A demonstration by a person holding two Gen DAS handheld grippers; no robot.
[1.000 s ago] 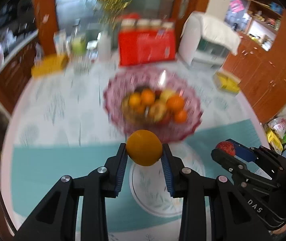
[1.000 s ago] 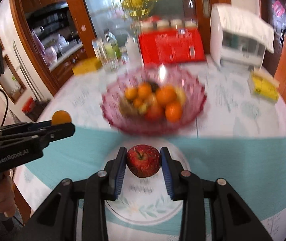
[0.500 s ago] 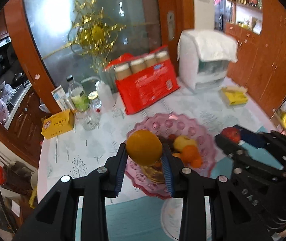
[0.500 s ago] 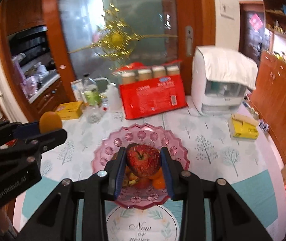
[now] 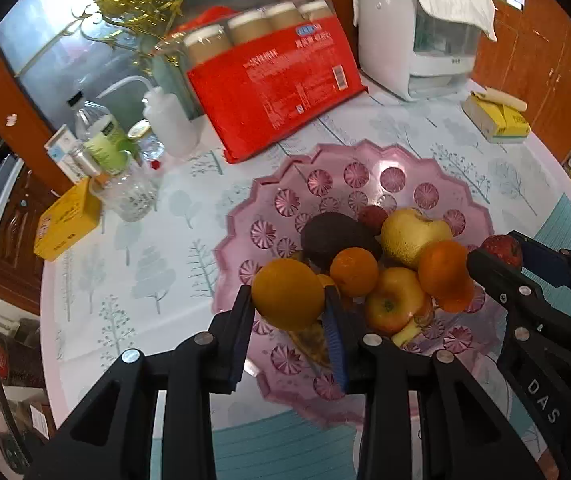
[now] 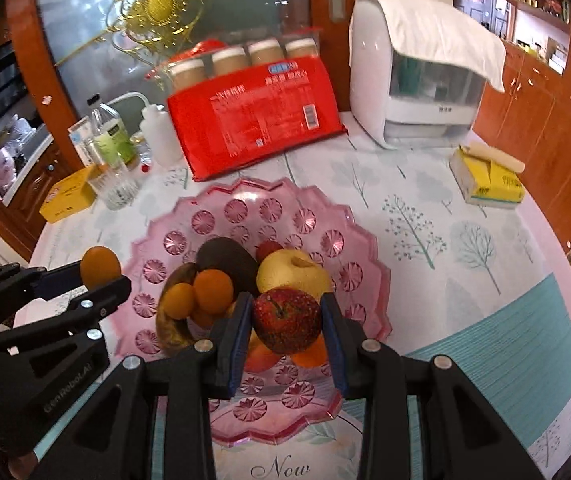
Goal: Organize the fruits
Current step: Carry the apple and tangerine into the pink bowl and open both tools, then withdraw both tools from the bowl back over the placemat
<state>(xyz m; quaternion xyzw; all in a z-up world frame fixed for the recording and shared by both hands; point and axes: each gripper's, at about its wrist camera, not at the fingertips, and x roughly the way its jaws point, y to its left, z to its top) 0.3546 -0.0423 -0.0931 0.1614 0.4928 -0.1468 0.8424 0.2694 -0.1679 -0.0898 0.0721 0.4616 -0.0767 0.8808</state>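
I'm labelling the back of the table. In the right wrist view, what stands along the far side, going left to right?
Yellow box → green-labelled bottle → white squeeze bottle → red package → white appliance → yellow tissue pack.

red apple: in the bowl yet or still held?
Still held. The red apple sits clamped between the right tongs, above the fruit piled in the pink bowl; whether it touches the fruit below, cannot tell.
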